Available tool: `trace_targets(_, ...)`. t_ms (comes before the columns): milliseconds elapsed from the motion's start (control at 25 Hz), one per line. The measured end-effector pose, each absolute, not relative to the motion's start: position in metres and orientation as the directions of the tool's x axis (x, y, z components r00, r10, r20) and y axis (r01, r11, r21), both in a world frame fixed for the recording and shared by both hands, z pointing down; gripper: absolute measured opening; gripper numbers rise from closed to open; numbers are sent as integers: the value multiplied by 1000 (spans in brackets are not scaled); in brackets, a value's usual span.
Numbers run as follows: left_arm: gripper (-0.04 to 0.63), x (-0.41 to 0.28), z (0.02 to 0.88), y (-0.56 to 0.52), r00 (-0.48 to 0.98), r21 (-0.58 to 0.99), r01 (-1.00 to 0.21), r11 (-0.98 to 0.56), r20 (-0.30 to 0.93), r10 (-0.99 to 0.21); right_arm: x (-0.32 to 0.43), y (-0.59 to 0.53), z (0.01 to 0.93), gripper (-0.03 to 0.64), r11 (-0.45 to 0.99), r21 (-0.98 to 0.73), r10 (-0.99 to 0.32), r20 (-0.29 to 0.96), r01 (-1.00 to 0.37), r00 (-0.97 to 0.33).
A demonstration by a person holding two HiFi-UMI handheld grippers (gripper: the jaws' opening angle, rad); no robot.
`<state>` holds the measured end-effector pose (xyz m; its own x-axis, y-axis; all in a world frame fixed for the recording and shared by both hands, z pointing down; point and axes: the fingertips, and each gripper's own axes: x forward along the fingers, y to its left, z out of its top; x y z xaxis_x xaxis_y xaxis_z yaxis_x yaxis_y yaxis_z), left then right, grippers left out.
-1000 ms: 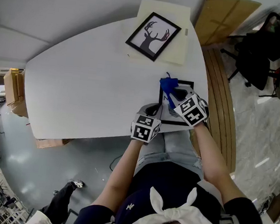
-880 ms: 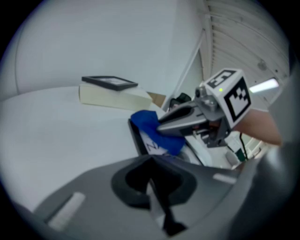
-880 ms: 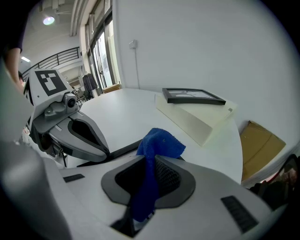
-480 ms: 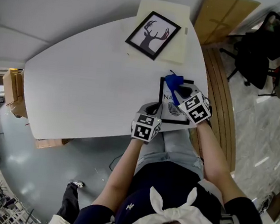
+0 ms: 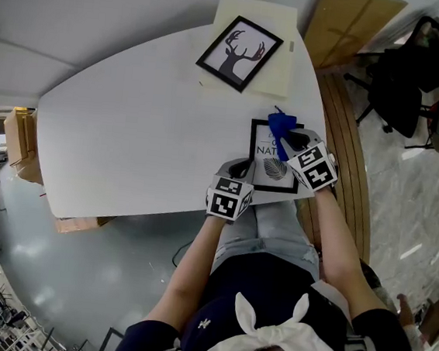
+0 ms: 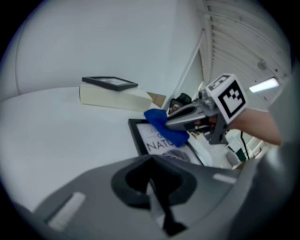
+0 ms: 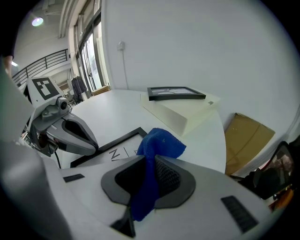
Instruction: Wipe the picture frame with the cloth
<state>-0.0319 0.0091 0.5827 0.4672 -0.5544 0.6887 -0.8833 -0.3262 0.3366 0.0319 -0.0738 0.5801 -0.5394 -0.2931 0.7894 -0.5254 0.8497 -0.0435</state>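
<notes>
A black picture frame [image 5: 273, 167] with a leaf print lies flat near the table's right front edge. My right gripper [image 5: 289, 143] is shut on a blue cloth [image 5: 281, 127], which rests over the frame's far edge. In the right gripper view the cloth [image 7: 159, 145] hangs pinched between the jaws above the frame [image 7: 117, 147]. My left gripper [image 5: 240, 169] is shut with nothing in it, its tip at the frame's near-left corner. The left gripper view shows the frame [image 6: 159, 147], the cloth [image 6: 164, 126] and the right gripper [image 6: 187, 115] ahead.
A second black frame with a deer print [image 5: 240, 54] lies on a cream box [image 5: 281, 76] at the table's far side. Cardboard [image 5: 344, 28] and a dark office chair [image 5: 409, 82] stand beyond the white table's right edge [image 5: 319, 119].
My right gripper has slid the cloth from the frame's far-left corner rightward and a little farther along its far edge. The left gripper has stayed put.
</notes>
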Motion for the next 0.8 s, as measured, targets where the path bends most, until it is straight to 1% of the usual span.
trace_targets(600,3,-32,582,10,456,324,-889,-323,692,-560,48,-74,578,58,832,-62,-303,782,-552,-545)
trace_targets(800,3,-32,583,10,457,329,-889,-319,692,-560,49,-73,578,58,817,-86,-319,757,-571,-570)
